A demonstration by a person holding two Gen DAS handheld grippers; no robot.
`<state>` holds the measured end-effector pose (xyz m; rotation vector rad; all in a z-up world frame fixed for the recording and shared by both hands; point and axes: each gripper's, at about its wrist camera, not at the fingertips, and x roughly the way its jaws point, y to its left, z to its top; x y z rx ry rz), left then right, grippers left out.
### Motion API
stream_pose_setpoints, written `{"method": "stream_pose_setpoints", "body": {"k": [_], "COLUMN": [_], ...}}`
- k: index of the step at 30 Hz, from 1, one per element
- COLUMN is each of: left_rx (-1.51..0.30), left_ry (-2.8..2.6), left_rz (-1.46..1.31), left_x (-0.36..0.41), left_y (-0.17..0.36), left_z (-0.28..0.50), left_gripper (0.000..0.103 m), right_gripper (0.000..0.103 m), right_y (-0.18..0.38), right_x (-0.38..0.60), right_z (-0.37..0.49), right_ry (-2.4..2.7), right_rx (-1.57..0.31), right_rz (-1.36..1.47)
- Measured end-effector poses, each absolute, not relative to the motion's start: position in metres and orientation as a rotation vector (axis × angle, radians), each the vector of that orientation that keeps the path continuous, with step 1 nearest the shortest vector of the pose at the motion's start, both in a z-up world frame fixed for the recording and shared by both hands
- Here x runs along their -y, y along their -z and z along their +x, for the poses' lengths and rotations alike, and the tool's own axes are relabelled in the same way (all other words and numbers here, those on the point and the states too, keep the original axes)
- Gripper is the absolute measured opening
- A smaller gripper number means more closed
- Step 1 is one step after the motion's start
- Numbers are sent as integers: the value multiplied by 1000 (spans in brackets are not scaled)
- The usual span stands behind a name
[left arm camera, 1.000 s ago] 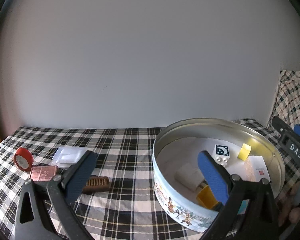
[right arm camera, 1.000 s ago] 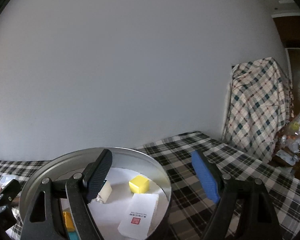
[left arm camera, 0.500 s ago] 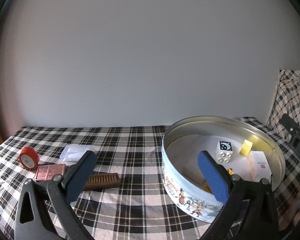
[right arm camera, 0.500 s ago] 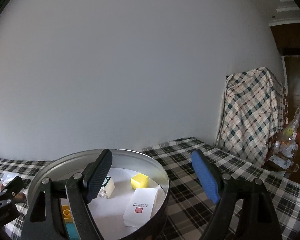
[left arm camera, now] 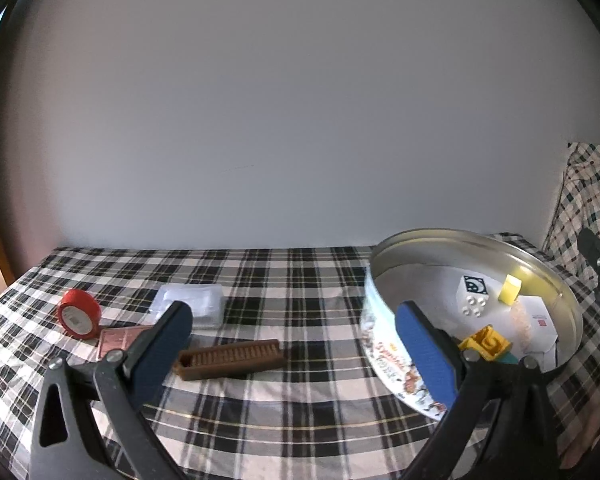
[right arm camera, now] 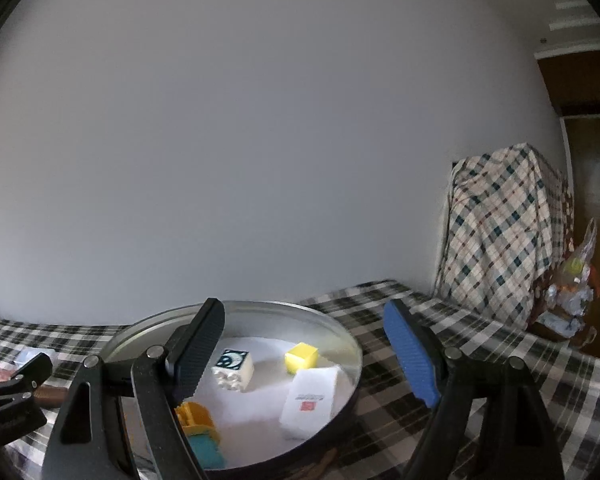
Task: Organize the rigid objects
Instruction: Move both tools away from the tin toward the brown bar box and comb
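Observation:
My left gripper hangs open above the checked cloth, with nothing between its blue pads. Beyond it lies a brown ribbed box. Further left are a copper-pink flat case, a red tape roll and a clear plastic box. To the right stands a round tin holding a white studded block, a yellow cube, a white card box and a yellow toy piece. My right gripper is open: its dark finger is over the tin, its blue finger is past the right rim.
A white wall closes the far side of the table. A piece of furniture draped in checked cloth stands at the right, with a bag of things beside it. One finger of the left gripper shows at the left of the right wrist view.
Both cameras have drawn back from the table. In the left view everything slid to the right and looks smaller. More of the tin's inside shows in the right view. Neither gripper's opening changed.

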<state>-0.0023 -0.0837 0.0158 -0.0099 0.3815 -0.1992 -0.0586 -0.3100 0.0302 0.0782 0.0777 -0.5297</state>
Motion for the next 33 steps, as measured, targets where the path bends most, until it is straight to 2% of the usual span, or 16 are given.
{"method": "stream_pose_setpoints", "body": {"k": [33], "left_rx": [-458], "left_ry": [130], "left_rz": [-19], "left_x": [-21], "left_y": [-5], "left_z": [31], "left_gripper": [102], "right_gripper": [83], "right_y": [-19], "right_x": [191], "right_z": [-2], "right_ry": [319], "right_rx": [-185], "right_rz": [30]}}
